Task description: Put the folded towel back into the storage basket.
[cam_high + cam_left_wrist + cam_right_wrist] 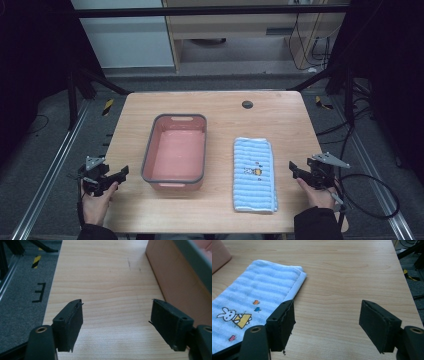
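We've got the folded blue striped towel point(254, 175) flat on the table point(280, 120), just left of our right gripper point(296, 170), jaws wide, nothing in them. Left gripper point(120, 175) gapes too, beside the pink tub point(176, 151), which looks empty.

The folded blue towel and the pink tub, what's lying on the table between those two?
Nothing: in the high view a bare strip of wooden table separates the pink tub from the folded blue towel.
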Action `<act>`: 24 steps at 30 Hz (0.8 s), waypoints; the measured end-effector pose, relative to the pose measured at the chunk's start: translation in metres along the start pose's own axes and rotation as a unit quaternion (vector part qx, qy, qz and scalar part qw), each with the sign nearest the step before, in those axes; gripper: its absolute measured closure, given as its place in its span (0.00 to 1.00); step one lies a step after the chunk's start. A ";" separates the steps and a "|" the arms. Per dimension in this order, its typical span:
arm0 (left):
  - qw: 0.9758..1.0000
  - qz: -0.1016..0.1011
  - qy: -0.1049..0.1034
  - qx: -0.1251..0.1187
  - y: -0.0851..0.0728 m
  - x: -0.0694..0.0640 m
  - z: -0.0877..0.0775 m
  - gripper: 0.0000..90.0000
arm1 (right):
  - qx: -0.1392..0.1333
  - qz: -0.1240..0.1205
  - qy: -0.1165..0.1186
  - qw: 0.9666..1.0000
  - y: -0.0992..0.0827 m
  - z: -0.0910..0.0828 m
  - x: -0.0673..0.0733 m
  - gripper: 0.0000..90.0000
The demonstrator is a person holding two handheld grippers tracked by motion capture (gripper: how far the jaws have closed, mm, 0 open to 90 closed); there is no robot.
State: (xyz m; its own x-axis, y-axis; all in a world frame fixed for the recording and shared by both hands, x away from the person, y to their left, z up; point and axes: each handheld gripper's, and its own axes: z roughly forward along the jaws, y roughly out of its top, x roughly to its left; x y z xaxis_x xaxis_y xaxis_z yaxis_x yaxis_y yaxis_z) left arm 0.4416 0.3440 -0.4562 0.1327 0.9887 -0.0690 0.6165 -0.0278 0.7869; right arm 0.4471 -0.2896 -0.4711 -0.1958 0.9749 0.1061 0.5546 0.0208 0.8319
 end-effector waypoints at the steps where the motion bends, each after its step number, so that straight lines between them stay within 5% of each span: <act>1: 1.000 0.000 0.000 0.000 0.000 0.000 0.000 0.30 | 0.001 0.001 0.001 1.000 0.000 -0.001 0.000 0.32; 6: 1.000 0.012 -0.003 -0.013 0.006 -0.005 -0.010 0.34 | -0.003 0.007 0.004 1.000 0.003 -0.005 -0.001 0.36; 8: 0.999 0.001 -0.026 -0.026 0.009 -0.008 -0.017 0.35 | -0.004 0.006 0.006 1.000 0.004 -0.007 -0.001 0.37; 14: 0.997 -0.017 -0.046 -0.051 0.013 -0.011 -0.028 0.35 | -0.012 -0.004 0.019 1.000 0.010 -0.013 0.002 0.42; 24: 0.996 0.017 -0.067 -0.061 0.026 -0.032 -0.029 0.33 | -0.025 -0.018 0.035 0.999 0.028 -0.016 0.010 0.40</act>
State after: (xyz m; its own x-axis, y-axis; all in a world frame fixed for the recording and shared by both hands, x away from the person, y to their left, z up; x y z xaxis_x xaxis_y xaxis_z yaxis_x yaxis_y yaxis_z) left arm 0.4309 0.3156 -0.4160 0.2603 0.9585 -0.1161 0.5119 -0.0350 0.8584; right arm 0.4478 -0.2833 -0.4375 -0.2716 0.9560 0.1108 0.5046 0.0434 0.8623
